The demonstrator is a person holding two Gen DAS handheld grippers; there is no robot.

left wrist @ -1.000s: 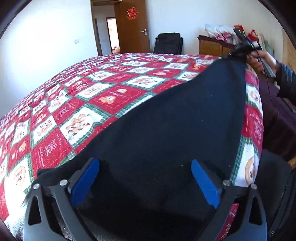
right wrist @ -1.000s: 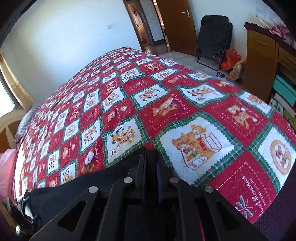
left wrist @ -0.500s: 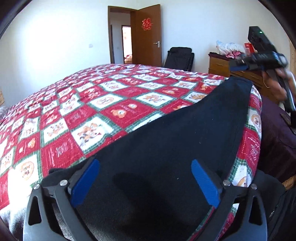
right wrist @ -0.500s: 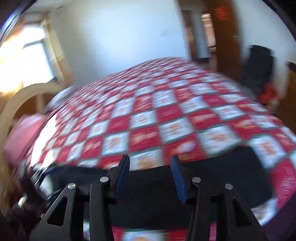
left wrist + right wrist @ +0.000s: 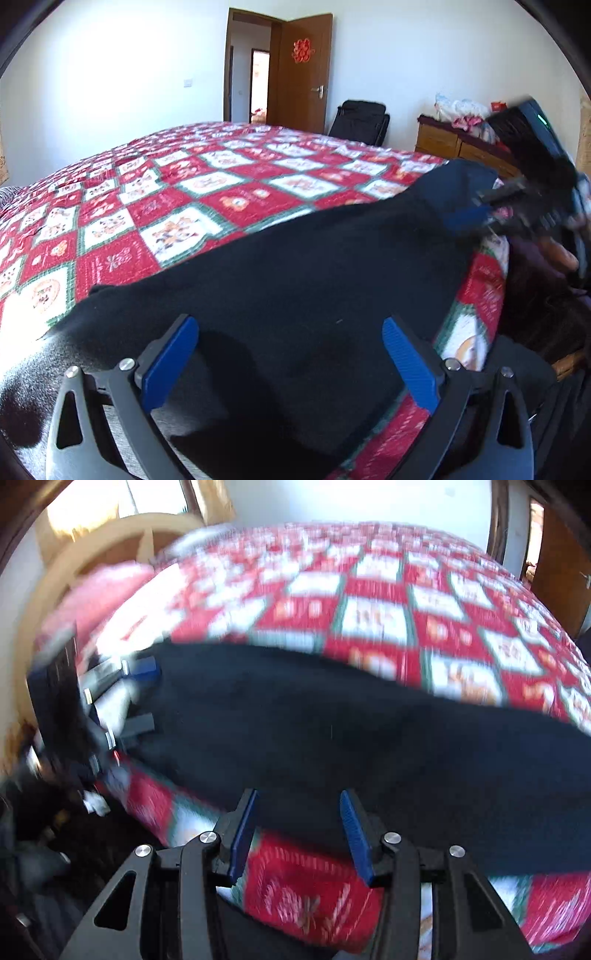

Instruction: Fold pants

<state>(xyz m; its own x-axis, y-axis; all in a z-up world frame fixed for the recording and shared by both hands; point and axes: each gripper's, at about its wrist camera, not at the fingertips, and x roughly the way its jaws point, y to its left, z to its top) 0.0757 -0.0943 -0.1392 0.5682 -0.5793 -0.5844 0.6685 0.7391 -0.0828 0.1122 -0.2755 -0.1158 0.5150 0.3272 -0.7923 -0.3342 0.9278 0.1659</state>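
We're looking at the dark pants (image 5: pixel 295 280) stretched flat along the near edge of the quilt (image 5: pixel 177 206).

Our left gripper (image 5: pixel 290 356) hangs spread wide over one end; at 2 o'clock, our right gripper (image 5: pixel 297 832) sits parted, clasping nothing, above the smooth black cloth.

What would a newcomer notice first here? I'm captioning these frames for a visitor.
The red-and-white patchwork bedspread fills both views. The dark pants lie in a long band along its near edge, with the open left gripper over one end and the open right gripper at the other.
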